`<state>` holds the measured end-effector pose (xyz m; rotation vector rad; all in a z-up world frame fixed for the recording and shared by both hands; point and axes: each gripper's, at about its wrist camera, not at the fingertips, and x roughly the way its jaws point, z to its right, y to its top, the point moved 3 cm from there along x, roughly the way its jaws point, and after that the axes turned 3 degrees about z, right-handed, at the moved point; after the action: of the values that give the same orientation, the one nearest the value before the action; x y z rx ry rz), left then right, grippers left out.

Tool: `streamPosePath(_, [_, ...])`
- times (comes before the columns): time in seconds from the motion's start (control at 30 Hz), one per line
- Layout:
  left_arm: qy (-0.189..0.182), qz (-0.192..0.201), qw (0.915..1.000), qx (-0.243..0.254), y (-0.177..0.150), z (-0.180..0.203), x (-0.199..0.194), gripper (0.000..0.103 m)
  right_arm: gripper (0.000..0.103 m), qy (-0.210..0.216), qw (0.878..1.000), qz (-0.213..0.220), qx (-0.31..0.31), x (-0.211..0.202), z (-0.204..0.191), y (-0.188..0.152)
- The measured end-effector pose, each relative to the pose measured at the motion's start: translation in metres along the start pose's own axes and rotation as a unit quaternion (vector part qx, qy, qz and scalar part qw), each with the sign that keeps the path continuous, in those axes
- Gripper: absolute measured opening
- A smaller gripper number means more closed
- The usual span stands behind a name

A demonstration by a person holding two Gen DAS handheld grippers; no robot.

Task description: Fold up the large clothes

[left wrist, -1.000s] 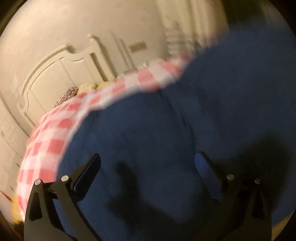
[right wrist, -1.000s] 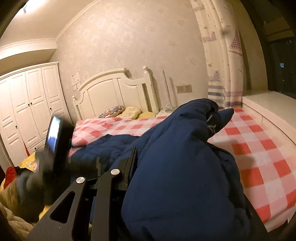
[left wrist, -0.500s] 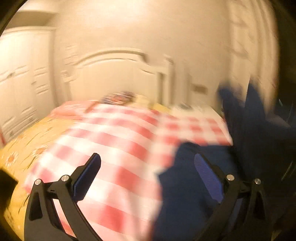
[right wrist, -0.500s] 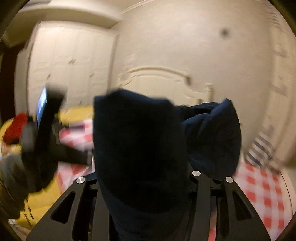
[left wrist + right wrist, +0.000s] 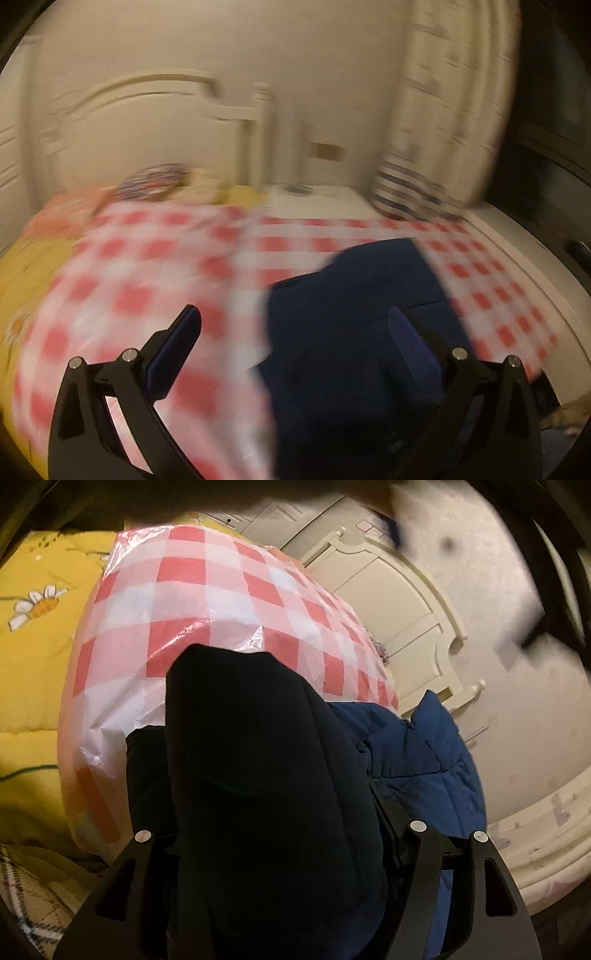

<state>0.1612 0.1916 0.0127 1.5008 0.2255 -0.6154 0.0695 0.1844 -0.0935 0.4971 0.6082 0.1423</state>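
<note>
Opening right gripper [image 5: 280,834] w/ 1 navy jacket [image 5: 266,775] between jaws.

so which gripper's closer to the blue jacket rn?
Right. The blue jacket fills the right gripper, whose jaws are opening. The left gripper hangs open above it, nothing between its fingers.

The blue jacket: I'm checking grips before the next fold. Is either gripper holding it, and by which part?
The right gripper, jaws opening, has a thick fold of the blue jacket between them; which part cannot be told. The left gripper is open, holding nothing.
</note>
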Motion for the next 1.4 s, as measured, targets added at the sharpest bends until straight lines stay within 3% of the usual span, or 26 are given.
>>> streamPosePath(0.07, [-0.044, -0.032, 0.9981, 0.029, 0.015, 0.028, 0.032, 0.1, 0.066, -0.002, 1.0, 0.001, -0.001, 0.004, -0.001, 0.004])
streamPosePath(0.1, [-0.047, -0.044, 0.997, 0.043, 0.016, 0.035, 0.046, 0.1, 0.067, -0.002, 1.0, 0.002, 0.0, 0.003, 0.0, 0.003])
streamPosePath(0.17, [-0.036, -0.082, 0.993, 0.077, 0.01, 0.051, 0.085, 0.1, 0.067, -0.003, 1.0, 0.005, 0.001, 0.0, 0.0, 0.003])
streamPosePath(0.23, [0.003, -0.129, 0.9867, 0.099, -0.014, 0.049, 0.134, 0.101, 0.068, -0.002, 1.0, 0.009, -0.005, -0.007, -0.001, 0.001])
streamPosePath(0.27, [0.005, -0.139, 0.9855, 0.096, -0.026, 0.042, 0.152, 0.101, 0.069, 0.004, 1.0, 0.015, -0.011, -0.014, -0.003, 0.0])
streamPosePath(0.33, [-0.039, -0.129, 0.9901, 0.039, -0.037, 0.019, 0.164, 0.101, 0.071, 0.056, 0.997, 0.036, -0.026, -0.036, -0.004, -0.005])
streamPosePath(0.37, [-0.041, -0.13, 0.9906, 0.016, -0.041, 0.008, 0.164, 0.101, 0.072, 0.083, 0.995, 0.046, -0.019, -0.046, 0.0, -0.008])
streamPosePath(0.43, [-0.007, -0.117, 0.993, -0.012, -0.047, -0.011, 0.161, 0.101, 0.073, 0.147, 0.985, 0.084, 0.016, -0.07, 0.021, -0.016])
streamPosePath(0.53, [0.018, -0.103, 0.9939, -0.035, -0.054, -0.025, 0.157, 0.101, 0.073, 0.141, 0.975, 0.118, 0.125, -0.083, 0.089, -0.037])
streamPosePath(0.6, [0.026, -0.097, 0.9942, -0.039, -0.055, -0.029, 0.157, 0.101, 0.073, 0.105, 0.96, 0.131, 0.225, -0.075, 0.152, -0.062])
streamPosePath(0.7, [0.047, -0.092, 0.9943, -0.025, -0.053, -0.026, 0.156, 0.101, 0.066, 0.085, 0.92, 0.128, 0.36, -0.037, 0.233, -0.102])
streamPosePath(0.73, [0.053, -0.091, 0.9943, -0.02, -0.052, -0.025, 0.155, 0.101, 0.061, 0.076, 0.909, 0.115, 0.393, -0.018, 0.255, -0.113])
streamPosePath(0.8, [0.061, -0.089, 0.9941, -0.015, -0.051, -0.025, 0.156, 0.101, 0.057, 0.066, 0.899, 0.09, 0.424, 0.019, 0.281, -0.125])
streamPosePath(0.9, [0.068, -0.085, 0.9939, -0.016, -0.052, -0.027, 0.154, 0.101, 0.053, 0.069, 0.902, 0.042, 0.424, 0.082, 0.286, -0.131])
streamPosePath(0.97, [0.083, -0.083, 0.9928, -0.025, -0.052, -0.032, 0.153, 0.101, 0.051, 0.102, 0.914, -0.029, 0.392, 0.138, 0.255, -0.137])
streamPosePath(1.0, [0.092, -0.083, 0.9918, -0.031, -0.052, -0.036, 0.154, 0.101, 0.052, 0.113, 0.916, -0.041, 0.383, 0.156, 0.243, -0.139])
streamPosePath(1.07, [0.084, -0.091, 0.991, -0.049, -0.056, -0.045, 0.158, 0.101, 0.052, 0.12, 0.908, -0.042, 0.399, 0.161, 0.245, -0.138])
streamPosePath(1.17, [0.072, -0.095, 0.9911, -0.059, -0.057, -0.048, 0.159, 0.101, 0.052, 0.12, 0.923, -0.066, 0.358, 0.154, 0.244, -0.13])
streamPosePath(1.23, [0.073, -0.093, 0.9912, -0.06, -0.057, -0.049, 0.159, 0.101, 0.052, 0.123, 0.92, -0.068, 0.366, 0.152, 0.251, -0.131])
streamPosePath(1.33, [0.068, -0.09, 0.9914, -0.068, -0.058, -0.05, 0.158, 0.101, 0.052, 0.094, 0.906, -0.02, 0.413, 0.135, 0.269, -0.128])
streamPosePath(1.4, [0.063, -0.092, 0.9912, -0.072, -0.058, -0.052, 0.16, 0.101, 0.052, 0.108, 0.907, -0.042, 0.405, 0.154, 0.26, -0.124])
